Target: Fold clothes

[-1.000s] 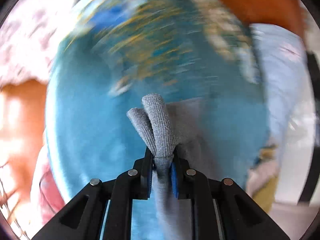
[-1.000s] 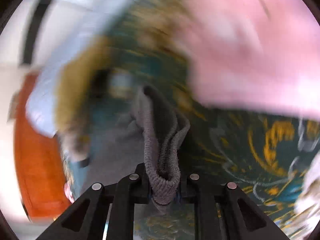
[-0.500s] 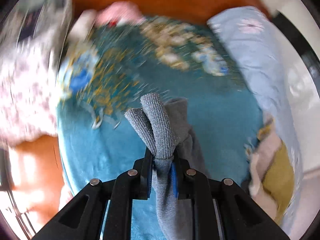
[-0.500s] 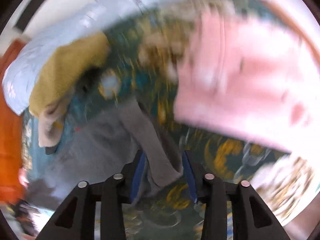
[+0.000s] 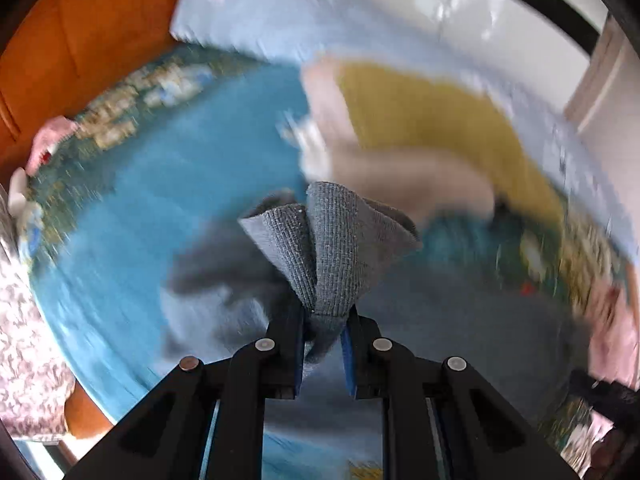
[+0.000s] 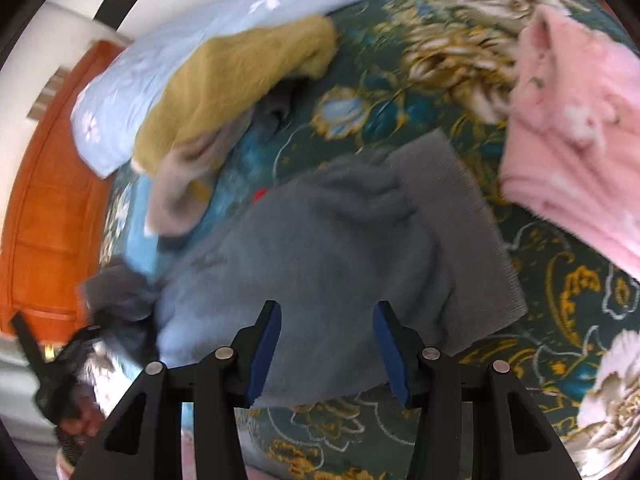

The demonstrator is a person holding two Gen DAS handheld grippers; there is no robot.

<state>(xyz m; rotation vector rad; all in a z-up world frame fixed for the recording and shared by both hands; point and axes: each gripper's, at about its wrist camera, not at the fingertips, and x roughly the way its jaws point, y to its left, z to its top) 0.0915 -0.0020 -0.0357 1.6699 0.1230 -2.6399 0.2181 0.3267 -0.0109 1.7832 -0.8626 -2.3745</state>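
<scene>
Left gripper point(image 5: 323, 326) pinches a bunched ribbed edge of the grey sweater point(image 6: 340, 240); right gripper point(image 6: 326, 346) gapes wide above it. Sweater lies on the bedspread point(image 6: 400, 92), pink garment point(image 6: 572, 128) at two o'clock.

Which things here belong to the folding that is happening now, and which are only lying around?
In the job:
- grey sweater, spread on the bed
- left gripper, jaws shut on its ribbed edge
- right gripper, jaws open above it

Lying about:
- pink garment
- yellow garment
- light blue floral pillow
- floral bedspread
</scene>
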